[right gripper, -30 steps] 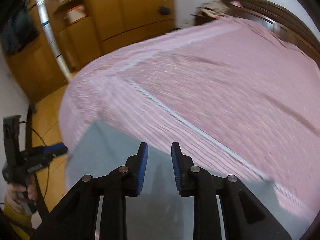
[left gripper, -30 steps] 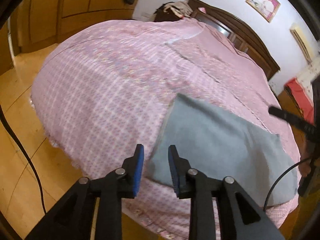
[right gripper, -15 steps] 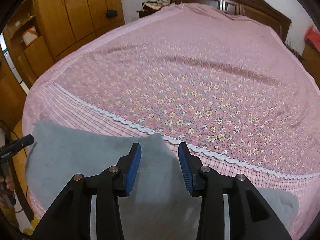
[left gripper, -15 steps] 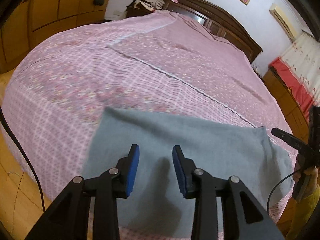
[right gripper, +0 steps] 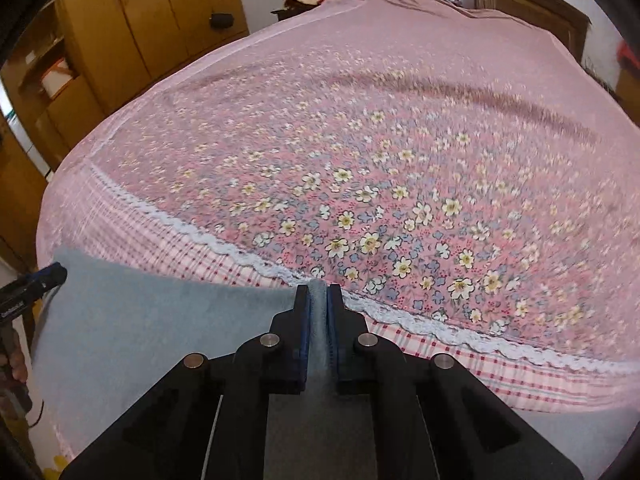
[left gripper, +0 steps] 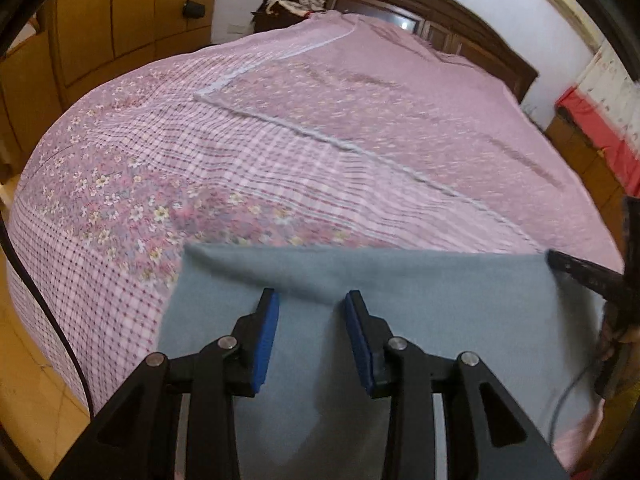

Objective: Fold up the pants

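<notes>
The grey-blue pants (left gripper: 420, 320) lie flat at the foot end of the bed, on the checked border of the pink floral bedspread (left gripper: 320, 140), well short of the dark wooden headboard (left gripper: 440, 12) at the far end. They look like soft, light, felt-like cloth: limp, with no stiffness to hold a shape, likely to drape and sag from wherever they are lifted, and not slippery or fragile. An edge or corner is the sensible place to pinch, since the flat middle offers nothing to bite on.

The right gripper (right gripper: 319, 292) is clamped on the cloth's far edge, the one nearest the headboard, with a ridge of grey fabric pinched upright between its blue pads. The left gripper (left gripper: 312, 312) hangs over the cloth nearer its other end, jaws partly apart and pressing on nothing; the fabric simply lies beneath them.

The garment's long axis seems to run across the bed, parallel to the headboard, from one gripper toward the other. Which end is the waist I cannot tell.
</notes>
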### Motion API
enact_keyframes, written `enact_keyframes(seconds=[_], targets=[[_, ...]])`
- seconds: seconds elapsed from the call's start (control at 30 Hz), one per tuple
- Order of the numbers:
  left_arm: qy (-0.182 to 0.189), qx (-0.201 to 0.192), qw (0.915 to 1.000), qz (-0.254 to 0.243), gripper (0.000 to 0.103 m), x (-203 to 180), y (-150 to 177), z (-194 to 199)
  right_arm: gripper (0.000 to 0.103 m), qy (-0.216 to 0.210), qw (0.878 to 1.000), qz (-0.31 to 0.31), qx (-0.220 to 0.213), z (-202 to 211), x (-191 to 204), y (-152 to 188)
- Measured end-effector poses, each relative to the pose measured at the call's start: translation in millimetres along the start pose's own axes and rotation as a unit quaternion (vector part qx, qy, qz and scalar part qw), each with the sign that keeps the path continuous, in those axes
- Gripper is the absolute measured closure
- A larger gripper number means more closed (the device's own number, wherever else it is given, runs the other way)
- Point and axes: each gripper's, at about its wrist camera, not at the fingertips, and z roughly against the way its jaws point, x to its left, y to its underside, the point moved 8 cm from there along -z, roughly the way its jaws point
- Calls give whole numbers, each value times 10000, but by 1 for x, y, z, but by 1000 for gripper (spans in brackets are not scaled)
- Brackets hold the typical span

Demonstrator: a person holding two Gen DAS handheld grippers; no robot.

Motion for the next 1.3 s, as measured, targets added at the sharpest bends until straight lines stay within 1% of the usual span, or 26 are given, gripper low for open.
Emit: enact_keyframes(seconds=[0.07, 0.2, 0.23, 0.27, 0.33, 0.4, 0.43, 0.53, 0.63, 0.73, 0.87, 0.93, 1.1, 1.13, 1.23, 1.3], targets=[[23, 43, 10000, 66, 65, 5, -2, -10, 95, -6, 10000, -63, -74, -1, -1, -1], [-5, 33, 10000, 85, 65, 7, -6, -13, 94, -130, 9995, -256, -153, 2, -3, -5], [-36, 28, 10000, 80, 64, 6, -7, -14, 93, -209, 9989, -385, -146, 7, -5, -4], [-49, 23, 10000, 79, 64, 6, -7, -13, 89, -255, 9984, -488, -135, 11, -6, -3], [-81, 26, 9999, 54, 64, 3, -9, -10, 85, -297, 9969, -696, -192, 26, -9, -1], [-113, 18, 9999, 33, 64, 0, -14, -7, 84, -260, 9959, -775, -376, 46, -15, 1], [-121, -1, 9999, 22, 64, -1, -15, -3, 83, -193, 9954, -800, -497, 60, -20, 3], [-20, -88, 9999, -94, 64, -18, -19, 12, 79, 1, 9935, -927, -664, 86, -36, 14], [134, -123, 9993, -332, 64, -40, -23, 19, 78, 234, 9906, -1147, -714, 107, -59, 31], [430, -60, 9978, -498, 64, -68, -22, 20, 78, 562, 9865, -1369, -706, 124, -83, 52], [688, 34, 9951, -712, 64, -101, -21, 17, 78, 899, 9804, -1600, -716, 139, -109, 77], [772, 57, 9934, -850, 64, -116, -19, 16, 78, 985, 9778, -1697, -730, 143, -120, 85], [1089, 121, 9855, -1296, 64, -167, -8, 16, 78, 1172, 9708, -1946, -776, 149, -147, 95], [1144, 138, 9826, -1454, 64, -181, -6, 15, 78, 1213, 9702, -1943, -786, 149, -150, 94], [1288, 163, 9765, -1720, 64, -212, 0, 13, 78, 1227, 9709, -1897, -789, 146, -157, 94], [1491, 207, 9719, -1809, 64, -234, 3, 9, 78, 1199, 9721, -1863, -765, 141, -160, 93]])
